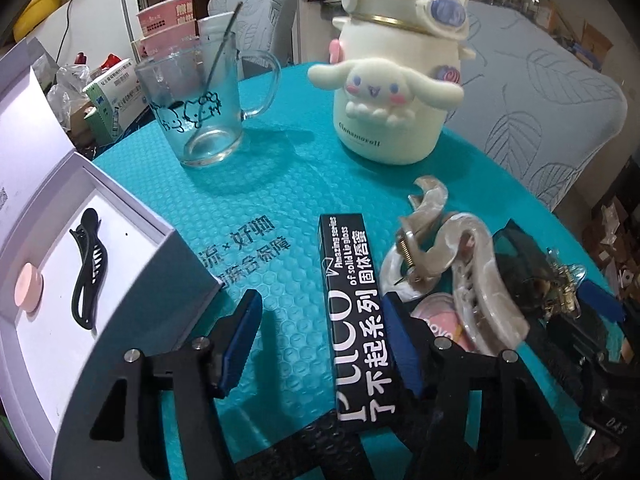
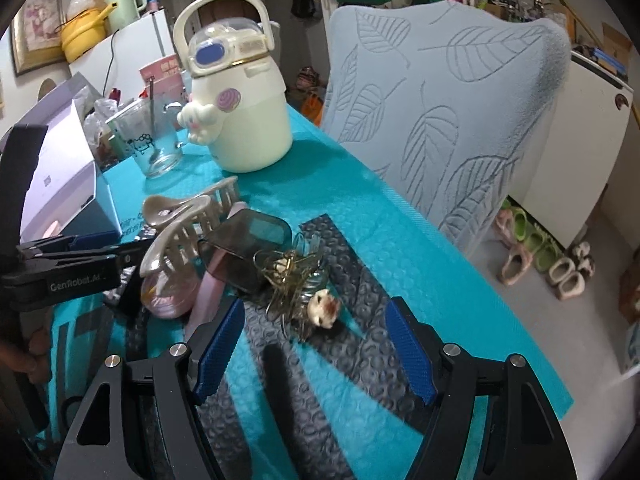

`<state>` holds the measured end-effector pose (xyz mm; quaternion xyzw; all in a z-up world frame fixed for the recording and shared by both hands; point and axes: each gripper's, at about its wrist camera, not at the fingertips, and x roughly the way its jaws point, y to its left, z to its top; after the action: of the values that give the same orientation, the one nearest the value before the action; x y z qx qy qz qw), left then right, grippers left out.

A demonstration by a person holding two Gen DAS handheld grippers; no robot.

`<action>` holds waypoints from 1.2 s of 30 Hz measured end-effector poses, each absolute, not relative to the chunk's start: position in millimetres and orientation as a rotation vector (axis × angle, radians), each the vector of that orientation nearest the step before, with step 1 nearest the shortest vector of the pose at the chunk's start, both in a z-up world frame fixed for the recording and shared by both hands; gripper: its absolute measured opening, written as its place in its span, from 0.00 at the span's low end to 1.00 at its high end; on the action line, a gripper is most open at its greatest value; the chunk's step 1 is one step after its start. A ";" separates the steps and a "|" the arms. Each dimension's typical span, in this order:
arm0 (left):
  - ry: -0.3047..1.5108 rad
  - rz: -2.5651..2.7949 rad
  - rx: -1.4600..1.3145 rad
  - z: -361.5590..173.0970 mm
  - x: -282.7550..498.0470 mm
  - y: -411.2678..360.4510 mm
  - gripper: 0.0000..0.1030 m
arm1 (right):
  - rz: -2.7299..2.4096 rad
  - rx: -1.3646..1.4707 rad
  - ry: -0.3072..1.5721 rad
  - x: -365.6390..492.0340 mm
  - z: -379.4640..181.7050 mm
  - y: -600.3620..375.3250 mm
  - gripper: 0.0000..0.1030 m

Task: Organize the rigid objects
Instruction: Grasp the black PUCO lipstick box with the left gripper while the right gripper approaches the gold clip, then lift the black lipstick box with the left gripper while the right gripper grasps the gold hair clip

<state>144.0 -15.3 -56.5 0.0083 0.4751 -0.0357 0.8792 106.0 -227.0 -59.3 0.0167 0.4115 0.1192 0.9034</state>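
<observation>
both hand-held grippers tilted downward: left hand-held gripper (image 1: pixel 320 340) and right hand-held gripper (image 2: pixel 316 344) agape

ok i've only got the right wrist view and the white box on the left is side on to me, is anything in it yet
observer: Yes, a black hair claw lies flat inside the white box.
operator: just that one
observer: No, a pink round piece sits beside the claw, apart from it.
operator: and what's the other hand going for
observer: The left tool is open with a long black lip gloss carton lying on the mat between its fingers, close against one and clear of the other.
</observation>
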 end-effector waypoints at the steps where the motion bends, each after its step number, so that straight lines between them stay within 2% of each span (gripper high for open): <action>1: 1.001 -0.083 0.006 -59.5 145.3 -13.8 0.56 | 0.256 0.037 0.852 108.5 -60.6 -226.6 0.72; 2: 1.007 -0.089 -0.003 -60.5 147.3 -12.1 0.55 | 0.262 0.041 0.853 110.9 -61.7 -225.6 0.72; 3: 0.989 -0.090 0.001 -60.3 146.4 -11.8 0.50 | 0.265 0.043 0.856 113.5 -62.7 -224.7 0.71; 4: 0.983 -0.089 0.012 -60.2 146.6 -11.7 0.39 | 0.266 0.042 0.856 115.4 -63.2 -224.0 0.71; 7: 0.978 -0.102 0.029 -59.1 145.1 -12.4 0.25 | 0.266 0.034 0.853 118.6 -63.2 -222.7 0.60; 9: 0.973 -0.101 0.054 -58.8 141.4 -16.4 0.25 | 0.272 0.042 0.862 118.9 -63.9 -223.6 0.44; 11: 0.972 -0.104 0.056 -57.7 137.6 -17.7 0.25 | 0.272 0.050 0.864 117.9 -64.4 -225.7 0.38; 18: 0.981 -0.092 0.055 -56.1 109.3 -11.4 0.25 | 0.277 0.072 0.860 100.8 -62.6 -233.8 0.35; 36: 0.986 -0.135 0.029 -55.4 32.2 -7.1 0.25 | 0.333 0.040 0.863 27.8 -60.1 -227.6 0.35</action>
<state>32.2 -7.1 -55.4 0.0137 0.4727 -0.0647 0.8787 27.8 -227.6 -60.1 0.0192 0.4162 0.1608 0.8947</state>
